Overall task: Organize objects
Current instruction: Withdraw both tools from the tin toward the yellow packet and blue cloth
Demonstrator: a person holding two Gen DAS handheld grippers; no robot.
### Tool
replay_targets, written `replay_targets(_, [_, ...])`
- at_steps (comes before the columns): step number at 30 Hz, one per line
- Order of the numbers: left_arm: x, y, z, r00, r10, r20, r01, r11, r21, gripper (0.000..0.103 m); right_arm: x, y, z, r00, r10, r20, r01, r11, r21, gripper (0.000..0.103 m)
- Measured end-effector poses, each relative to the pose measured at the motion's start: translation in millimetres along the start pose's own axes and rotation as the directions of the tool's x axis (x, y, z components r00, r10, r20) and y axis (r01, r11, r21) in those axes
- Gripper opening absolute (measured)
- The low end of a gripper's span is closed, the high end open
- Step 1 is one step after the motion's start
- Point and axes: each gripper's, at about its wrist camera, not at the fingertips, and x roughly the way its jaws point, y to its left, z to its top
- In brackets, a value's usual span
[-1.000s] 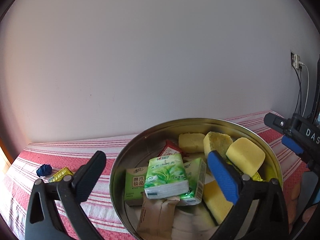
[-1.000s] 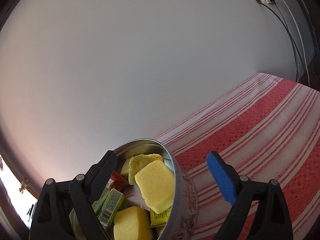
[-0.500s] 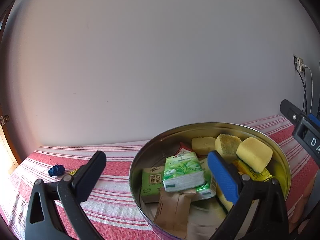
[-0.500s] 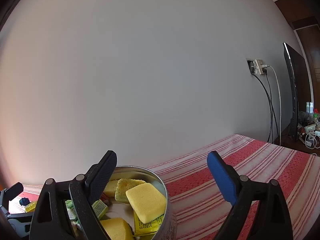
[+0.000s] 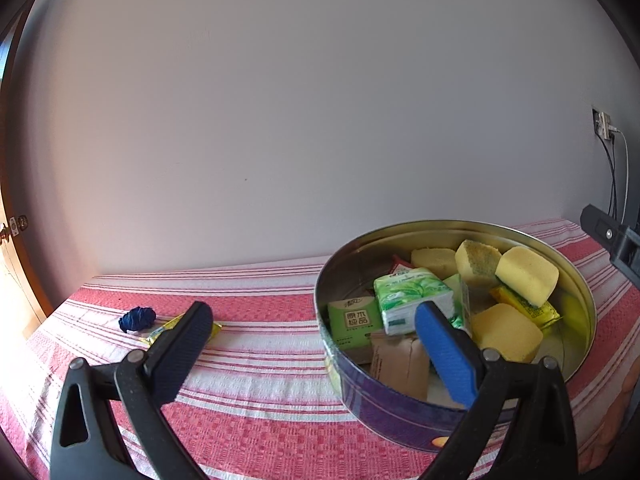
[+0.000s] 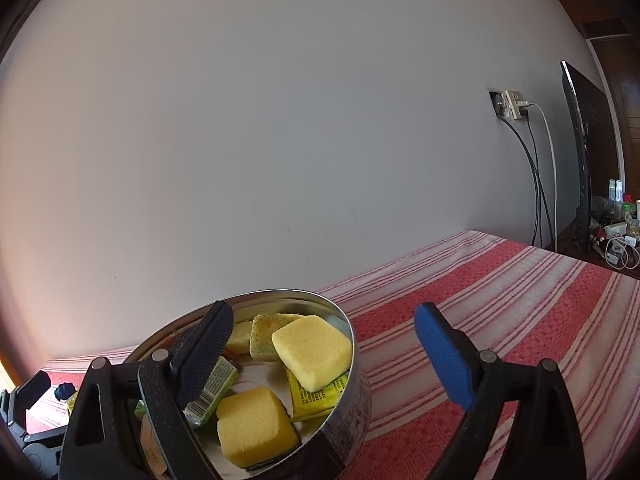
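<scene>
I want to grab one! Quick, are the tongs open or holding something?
Left tongs: open, holding nothing.
Right tongs: open, holding nothing.

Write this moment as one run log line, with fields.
left gripper: open, empty | right gripper: open, empty | tin: filled | loose on cloth: blue ball, yellow packet

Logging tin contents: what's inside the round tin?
In the round tin: yellow sponges, green tissue packs, a yellow sachet, brown packets. Anything beneath them is hidden.
</scene>
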Motion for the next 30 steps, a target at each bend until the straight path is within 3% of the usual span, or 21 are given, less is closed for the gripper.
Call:
replay_targets(16, [12.8, 82.3, -12.9, 0.996, 0.075, -0.050, -0.078, 0.994, -0.072, 0.102, -11.9, 88.6, -30.4, 0.993, 0.094, -0.071, -0.098, 0.994, -0.056, 0.094])
replay_targets(30, [36.5, 163.6, -17.5, 0.979, 0.179, -0.096, -0.190, 0.975, -0.118, 0.102, 5.7, 172.9, -56.8, 0.962, 0.206, -0.180, -0.225, 0.970, -0.090, 0.094])
